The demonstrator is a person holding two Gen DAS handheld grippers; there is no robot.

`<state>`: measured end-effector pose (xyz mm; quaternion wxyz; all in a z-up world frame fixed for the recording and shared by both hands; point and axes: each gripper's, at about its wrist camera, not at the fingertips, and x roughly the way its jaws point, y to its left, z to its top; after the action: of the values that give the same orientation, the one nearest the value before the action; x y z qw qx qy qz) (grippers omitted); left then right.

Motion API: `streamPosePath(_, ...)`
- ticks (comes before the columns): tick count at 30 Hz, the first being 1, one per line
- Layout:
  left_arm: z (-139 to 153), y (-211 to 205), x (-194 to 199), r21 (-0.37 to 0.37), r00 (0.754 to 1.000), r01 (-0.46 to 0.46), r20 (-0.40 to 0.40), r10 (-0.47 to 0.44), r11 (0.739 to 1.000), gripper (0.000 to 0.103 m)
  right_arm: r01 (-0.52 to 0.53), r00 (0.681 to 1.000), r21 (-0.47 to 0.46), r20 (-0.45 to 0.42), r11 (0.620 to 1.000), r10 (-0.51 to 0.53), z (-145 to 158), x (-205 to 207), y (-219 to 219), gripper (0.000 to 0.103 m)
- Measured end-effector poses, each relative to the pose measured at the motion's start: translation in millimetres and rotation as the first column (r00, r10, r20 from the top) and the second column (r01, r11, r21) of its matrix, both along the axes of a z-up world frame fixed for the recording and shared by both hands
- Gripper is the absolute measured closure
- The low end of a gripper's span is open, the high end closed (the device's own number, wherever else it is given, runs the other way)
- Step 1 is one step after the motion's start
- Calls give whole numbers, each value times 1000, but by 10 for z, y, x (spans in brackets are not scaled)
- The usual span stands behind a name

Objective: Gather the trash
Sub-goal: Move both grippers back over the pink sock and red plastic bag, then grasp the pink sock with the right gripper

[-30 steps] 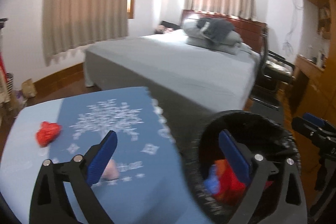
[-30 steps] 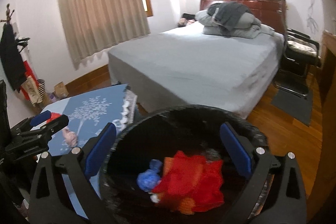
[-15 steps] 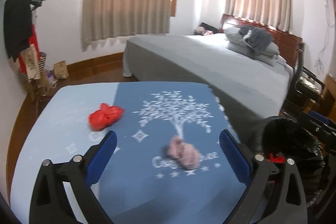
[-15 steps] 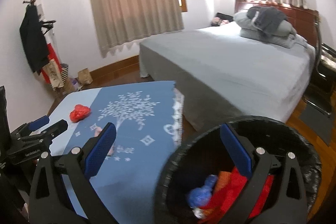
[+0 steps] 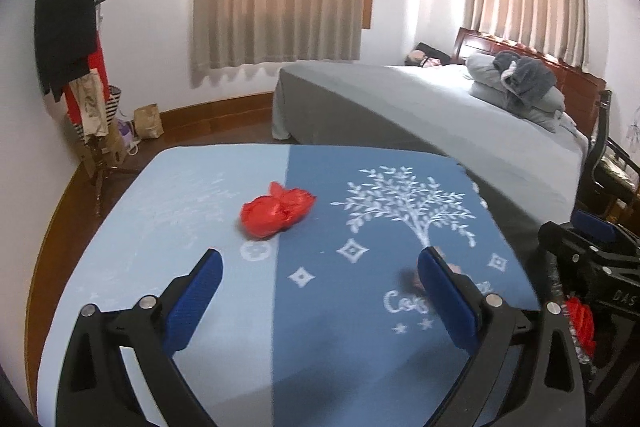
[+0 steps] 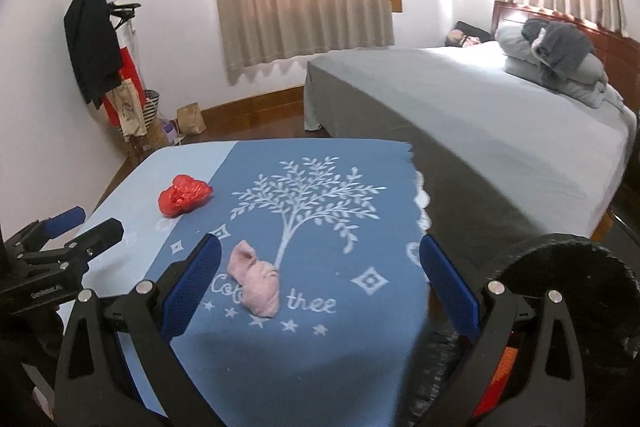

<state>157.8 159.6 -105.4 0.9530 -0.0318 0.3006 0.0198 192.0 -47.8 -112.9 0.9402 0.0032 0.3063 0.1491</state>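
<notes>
Both my grippers have swung away from the black-lined trash bin (image 6: 568,291) toward the blue tree-print tablecloth (image 6: 320,355). Left gripper (image 5: 320,291) and right gripper (image 6: 320,279) are spread, empty. The crumpled red plastic wrapper (image 5: 277,209) and pink wad (image 6: 256,281) lie apart on it.

White "Co… tree" on my blue cloth (image 6: 320,339) at 6 o'clock under the tree print, pink wad (image 6: 256,283) covering the middle letters, "DAS" on my other tool (image 5: 600,267) at 3 o'clock

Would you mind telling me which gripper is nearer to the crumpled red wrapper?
Left. The left gripper faces the crumpled red wrapper just ahead; the right gripper is farther, with it off to its left.
</notes>
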Motion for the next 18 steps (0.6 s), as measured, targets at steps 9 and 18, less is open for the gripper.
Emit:
streamPosePath(9,-158,228,67,4,999,-37,-27,37,999,7,-23,998,-18,-53,1000,22,-290,202,302,6)
streamPosePath(18,-307,373,99,8,996,-64,-60,64,998,7,-75,990,-50,-123,996,69,-534,320,513,7)
